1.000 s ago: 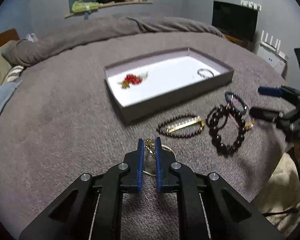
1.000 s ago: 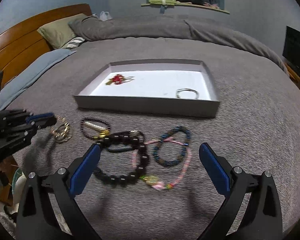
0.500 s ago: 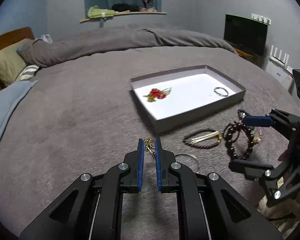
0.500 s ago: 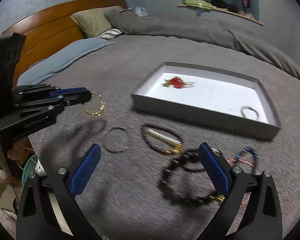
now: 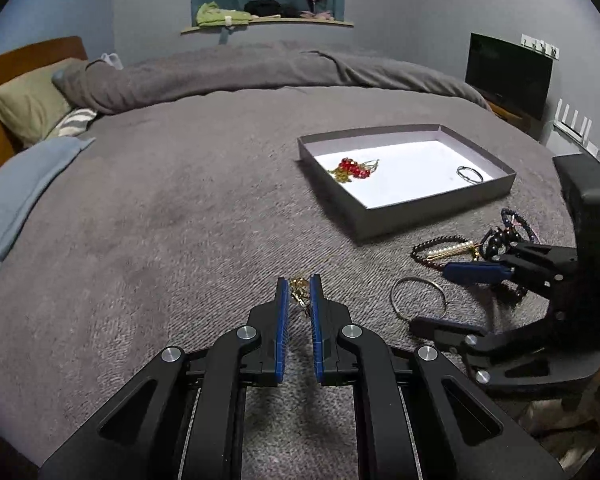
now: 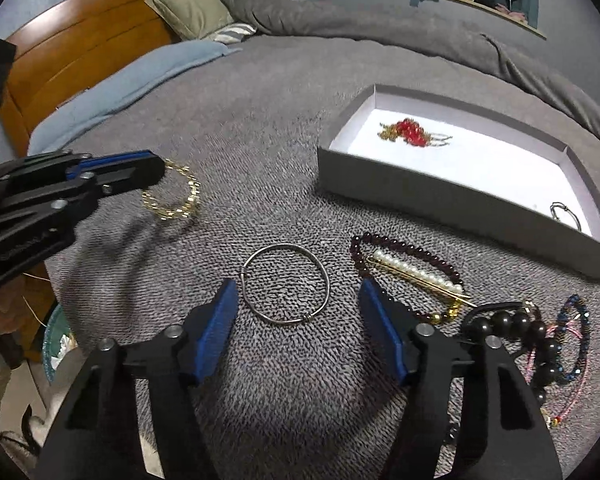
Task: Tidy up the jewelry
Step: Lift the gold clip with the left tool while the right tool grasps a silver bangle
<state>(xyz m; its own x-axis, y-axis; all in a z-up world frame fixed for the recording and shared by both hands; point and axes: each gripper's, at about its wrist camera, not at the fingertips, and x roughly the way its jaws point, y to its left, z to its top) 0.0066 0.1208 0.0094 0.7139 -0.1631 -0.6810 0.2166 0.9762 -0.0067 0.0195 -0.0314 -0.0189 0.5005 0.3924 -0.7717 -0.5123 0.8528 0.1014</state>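
Note:
My left gripper (image 5: 299, 286) is shut on a gold chain bracelet (image 5: 299, 298), which dangles from its tip (image 6: 156, 172) as a gold loop (image 6: 180, 204) just above the grey bedspread. My right gripper (image 6: 298, 285) hovers low over a thin silver bangle (image 6: 284, 245) lying flat on the bed. Its jaws are closing, with the bangle between the blue pads (image 6: 220, 320) and not touched by them. The left wrist view shows the same bangle (image 5: 416, 279) framed by the right gripper (image 5: 430, 296). A grey tray (image 5: 420, 216) with a white floor holds a red bead piece (image 5: 352, 168) and a small ring (image 5: 470, 174).
Right of the bangle lie a dark red bead bracelet (image 6: 380, 240) with a pearl hairpin (image 6: 412, 272), a black bead bracelet (image 6: 516, 324) and blue and pink strands (image 6: 576, 340). The bed's edge drops off at lower left, with a wooden headboard (image 6: 80, 52) and pillow (image 6: 188, 4) beyond.
My right gripper has swung left, from over the bead bracelets to the silver bangle, and its jaws have narrowed. My left gripper has carried the gold bracelet leftward, away from the pile.

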